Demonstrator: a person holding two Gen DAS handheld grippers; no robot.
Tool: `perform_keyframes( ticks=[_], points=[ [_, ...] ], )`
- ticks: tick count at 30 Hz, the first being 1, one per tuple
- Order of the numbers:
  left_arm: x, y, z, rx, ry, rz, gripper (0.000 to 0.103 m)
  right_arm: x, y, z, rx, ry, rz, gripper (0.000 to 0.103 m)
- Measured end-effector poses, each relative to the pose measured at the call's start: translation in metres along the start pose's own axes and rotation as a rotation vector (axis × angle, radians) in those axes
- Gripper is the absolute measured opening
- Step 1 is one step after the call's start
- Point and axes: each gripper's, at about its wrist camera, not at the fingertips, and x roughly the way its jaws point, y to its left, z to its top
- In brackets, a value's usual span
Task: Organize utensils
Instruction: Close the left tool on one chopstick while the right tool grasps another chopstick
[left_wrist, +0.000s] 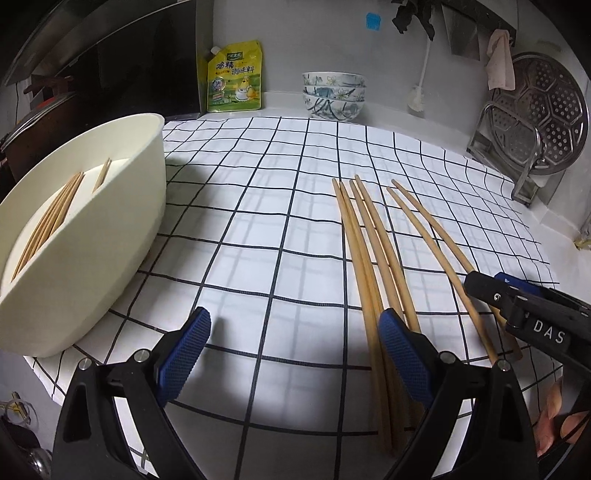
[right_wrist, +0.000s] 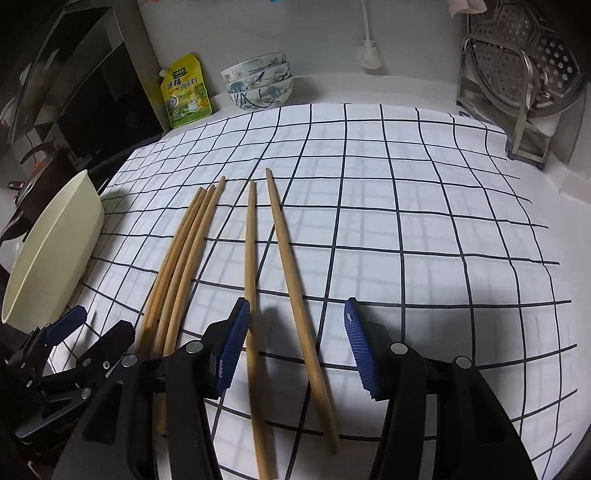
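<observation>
Both our grippers hang low over the checked cloth (right_wrist: 406, 206) with nothing in them: the left gripper (left_wrist: 295, 347) is spread wide, and the right gripper (right_wrist: 295, 347) is released too, its blue pads either side of the two loose chopsticks (right_wrist: 280, 258). Four more chopsticks (right_wrist: 184, 251) lie bundled just to their left, and the cream holder (left_wrist: 122, 221) sits at the cloth's left edge with several sticks already slotted in. We judge the next move is a pinch on the loose pair, and that is where trouble could start. The two sticks are splayed apart, so closing may catch only one or roll the other away. They are thin, smooth and round, so a grip near one end could let them pivot. Our left gripper sits close beside the bundle and could nudge it.
</observation>
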Motion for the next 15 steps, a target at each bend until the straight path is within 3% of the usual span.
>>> perform_keyframes(
  ticks=[15],
  points=[
    [0.015,-0.004,0.004,0.010,0.031,0.075,0.091,0.000,-0.002,0.000,-0.037,-0.001,-0.080,0.051]
  ],
)
